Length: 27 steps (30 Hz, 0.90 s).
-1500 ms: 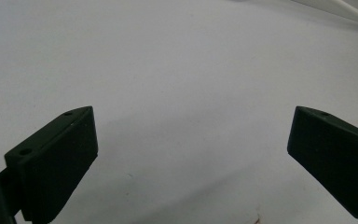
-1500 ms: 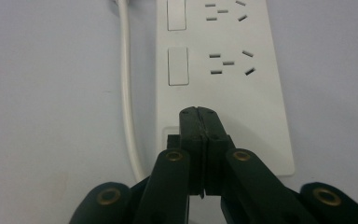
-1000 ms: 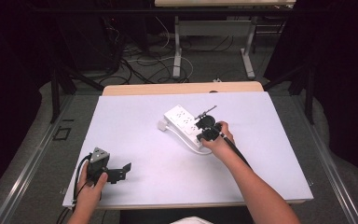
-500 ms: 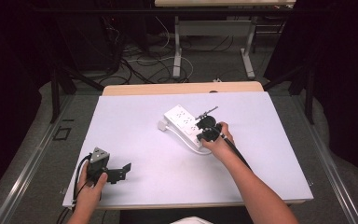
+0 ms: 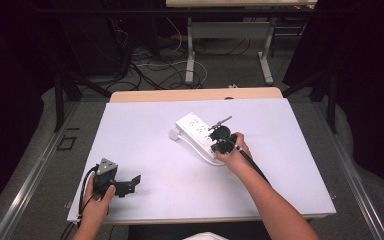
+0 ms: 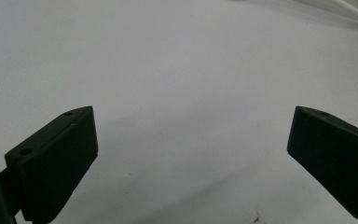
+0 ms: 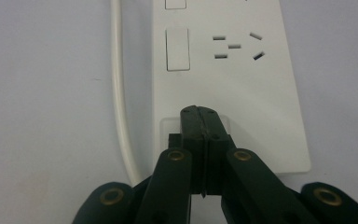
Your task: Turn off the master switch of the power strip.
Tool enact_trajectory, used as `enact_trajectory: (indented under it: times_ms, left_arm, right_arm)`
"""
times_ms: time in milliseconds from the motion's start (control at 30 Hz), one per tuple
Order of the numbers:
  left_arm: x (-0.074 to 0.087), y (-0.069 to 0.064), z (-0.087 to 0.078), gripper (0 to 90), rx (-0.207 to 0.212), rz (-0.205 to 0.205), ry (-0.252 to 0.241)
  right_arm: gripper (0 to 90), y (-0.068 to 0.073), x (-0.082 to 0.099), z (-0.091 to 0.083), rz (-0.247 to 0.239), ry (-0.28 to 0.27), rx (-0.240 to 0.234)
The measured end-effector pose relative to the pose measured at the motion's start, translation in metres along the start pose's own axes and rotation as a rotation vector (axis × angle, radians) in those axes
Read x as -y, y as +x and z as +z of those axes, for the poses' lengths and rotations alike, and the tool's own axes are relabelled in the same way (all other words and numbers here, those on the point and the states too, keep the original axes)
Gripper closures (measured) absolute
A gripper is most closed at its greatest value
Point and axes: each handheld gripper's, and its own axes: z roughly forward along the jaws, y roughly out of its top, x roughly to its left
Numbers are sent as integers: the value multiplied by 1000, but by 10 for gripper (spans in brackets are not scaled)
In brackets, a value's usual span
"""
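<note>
Right gripper view: closed right gripper (image 7: 199, 116) tip-down on white power strip (image 7: 228, 84), over rocker switch (image 7: 193, 128) nearest strip's end.
Jaws pressed flat together, nothing between; switch largely hidden beneath them. Smooth rectangular plastic strip mid-table (image 5: 200, 132), cream cord (image 7: 119, 93) alongside. Left gripper (image 5: 122, 184) spread wide, empty, near matte table (image 5: 145, 130) front-left corner.
</note>
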Motion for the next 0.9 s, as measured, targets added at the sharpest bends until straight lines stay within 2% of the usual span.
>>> enact_trajectory:
  times_ms: [33,67,100,133,200,233,267,433,567,600,633,700,800,833,867,900]
  left_arm:
    - [0,0,0,19,0,1,0]
    - [0,0,0,19,0,0,4]
    - [0,0,0,19,-1,1,-1]
    - [-1,0,0,19,-1,-1,0]
    - [-1,1,0,19,-2,-3,0]
    - [-1,1,0,19,-1,-2,0]
    - [-1,1,0,19,1,-1,4]
    - [-1,1,0,19,-1,-2,2]
    - [-1,1,0,19,-2,-3,0]
    - [0,1,0,19,-1,-4,-1]
    - [0,1,0,19,-1,-4,-1]
    - [0,1,0,19,-1,-2,1]
    - [0,1,0,19,-1,-7,-6]
    - [0,1,1,19,-1,-8,-6]
    - [0,1,0,19,-1,-8,-6]
    - [0,1,1,20,0,-8,-5]
  right_arm:
    - [900,-1,-1,0,-20,8,4]
    - [900,0,-3,-1,8,24,1]
    - [900,0,-3,-1,8,24,1]
    - [899,-2,-3,-1,4,-4,-2]
    - [866,-3,-4,-2,13,-8,-8]
    - [857,-3,-3,0,18,-31,-10]
    - [851,-3,-4,-1,23,-17,-14]
    - [830,-2,-4,-1,36,-15,-10]
    - [797,-1,-5,-2,23,-4,-5]
    - [787,0,-5,-1,34,-3,-10]
    - [777,-1,-4,-1,16,-14,-12]
    - [759,-1,-4,0,23,-21,-17]
    - [721,-2,-5,-2,30,0,-9]
    - [714,-3,-5,-1,35,-19,-14]
    - [705,-3,-5,-2,43,1,-13]
    - [697,-3,-4,0,42,-36,-24]
